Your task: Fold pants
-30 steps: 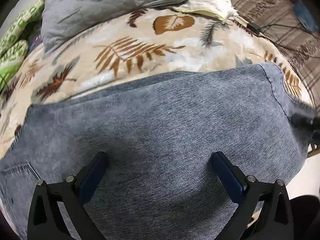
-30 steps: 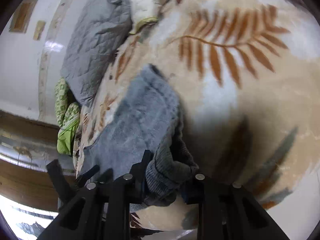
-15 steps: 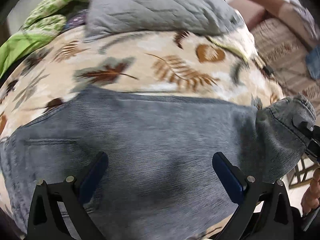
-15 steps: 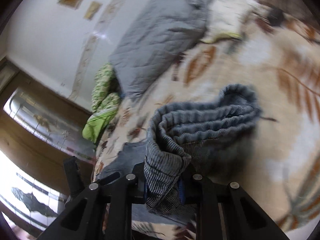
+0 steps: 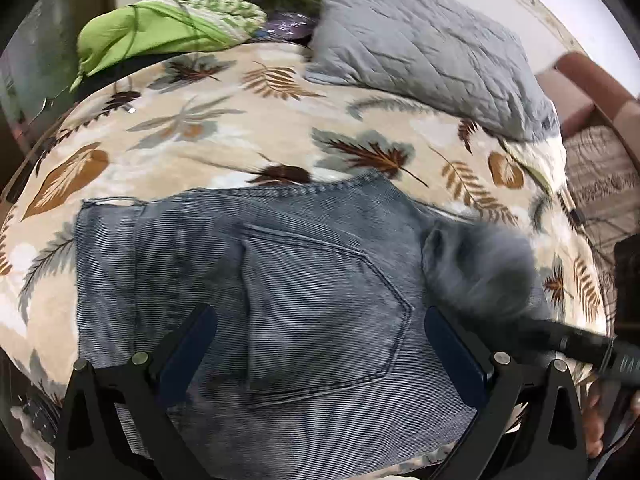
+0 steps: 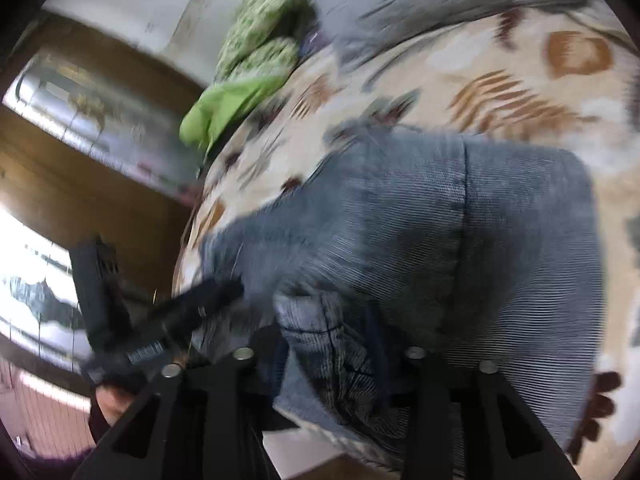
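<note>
- Between the right gripper fingers, low centre of the right wrist view: a bunched, blurred fold of the pants, jaws opening around it, denim not yet dropped clear.
- At the bottom of the left wrist view: left gripper spread wide, blue pads apart, nothing pinched, hovering over the seat of the pants.
- Just above those pads, mid-frame: back pocket face-up, lying flat.
- At right of the left wrist view: carried leg end as a grey blur over the seat, dark finger of the other tool beneath it, reaching in from the right edge.
- Under the denim, across both views: leaf-print blanket, pants in the lower middle of it.
- Further out, upper right of the left wrist view: grey quilted pillow; upper left: green bedding.
- Step in hand, by judgement: leg end folded over onto the seat, release under way.
- Next move, likely: letting the fold settle square on the seat, drawing the right fingers out without dragging the layer, then smoothing or taking fresh edges for a second fold.
- Worth watching: bunched cloth snagging on a pad and skewing the fold.
</note>
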Demonstrator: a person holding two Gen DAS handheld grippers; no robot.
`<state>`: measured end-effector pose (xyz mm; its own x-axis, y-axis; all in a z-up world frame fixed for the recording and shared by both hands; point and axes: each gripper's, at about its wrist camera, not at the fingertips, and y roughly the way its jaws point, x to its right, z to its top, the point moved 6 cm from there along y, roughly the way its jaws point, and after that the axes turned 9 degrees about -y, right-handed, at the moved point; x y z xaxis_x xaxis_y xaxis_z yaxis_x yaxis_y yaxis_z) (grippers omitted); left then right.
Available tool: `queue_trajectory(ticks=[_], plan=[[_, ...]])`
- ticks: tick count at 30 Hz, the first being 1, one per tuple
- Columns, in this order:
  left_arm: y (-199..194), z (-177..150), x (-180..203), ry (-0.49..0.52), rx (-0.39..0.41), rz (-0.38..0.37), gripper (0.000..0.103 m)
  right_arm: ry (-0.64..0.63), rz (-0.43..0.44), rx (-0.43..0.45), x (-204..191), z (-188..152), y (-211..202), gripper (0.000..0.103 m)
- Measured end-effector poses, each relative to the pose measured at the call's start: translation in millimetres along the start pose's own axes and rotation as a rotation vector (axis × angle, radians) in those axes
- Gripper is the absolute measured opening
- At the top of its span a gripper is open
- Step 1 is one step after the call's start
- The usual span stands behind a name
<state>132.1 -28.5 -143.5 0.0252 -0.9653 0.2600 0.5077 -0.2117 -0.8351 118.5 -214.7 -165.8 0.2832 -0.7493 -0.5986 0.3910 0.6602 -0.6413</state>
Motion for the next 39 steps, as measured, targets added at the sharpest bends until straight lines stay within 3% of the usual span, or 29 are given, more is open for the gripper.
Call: queue_trajectory(ticks=[2, 6, 9, 11, 16, 20, 24, 28, 31, 36, 38, 39], plan=[[-0.8, 0.7, -0.1, -0.005, -0.001, -0.013, 0.103, -0.011, 0.067, -0.002, -9.5, -2.0, 1.4, 0.051], [-1.9, -2.2, 7.9, 0.013, 0.001, -0.024, 0.103, 0.033, 0.148, 0.154, -1.3, 3.0, -34.5, 0.062], [0.1, -10.4, 25.5, 0.049, -0.014, -0.052, 0.103, 0.113, 0.087, 0.276, 27.7, 6.4, -60.9, 0.062], [1.5, -22.6, 43.4, 0.101, -0.03, -0.071, 0.103, 0.201, 0.063, 0.295, 50.9, 3.9, -66.3, 0.062], [17.6, -48.6, 80.6, 0.235, -0.05, -0.07, 0.103, 0.359, -0.01, 0.221, 96.5, -11.2, -57.8, 0.062], [48.6, -69.3, 80.2, 0.303, -0.122, 0.024, 0.103, 0.438, -0.083, 0.073, 115.8, -25.3, -28.4, 0.057], [41.2, -64.6, 73.1, 0.258, -0.122, -0.027, 0.103, 0.436, -0.088, 0.125, 114.7, -19.7, -37.2, 0.057], [20.5, -58.8, 54.2, 0.21, -0.07, -0.055, 0.103, 0.367, -0.035, 0.201, 92.0, 2.6, -40.2, 0.057], [0.6, -56.2, 28.2, 0.178, -0.022, -0.055, 0.103, 0.331, 0.002, 0.207, 75.8, 10.8, -33.2, 0.057], [-29.0, -38.2, -41.0, 0.074, 0.053, 0.018, 0.103, 0.308, 0.001, 0.116, 53.9, 21.2, 8.4, 0.057], [-40.8, -28.0, -79.0, -0.004, 0.077, 0.056, 0.103, 0.324, -0.055, 0.029, 57.1, 15.3, 31.8, 0.058], [-45.2, -24.0, -94.8, -0.038, 0.085, 0.072, 0.103, 0.322, -0.071, 0.032, 57.3, 15.3, 34.5, 0.058]])
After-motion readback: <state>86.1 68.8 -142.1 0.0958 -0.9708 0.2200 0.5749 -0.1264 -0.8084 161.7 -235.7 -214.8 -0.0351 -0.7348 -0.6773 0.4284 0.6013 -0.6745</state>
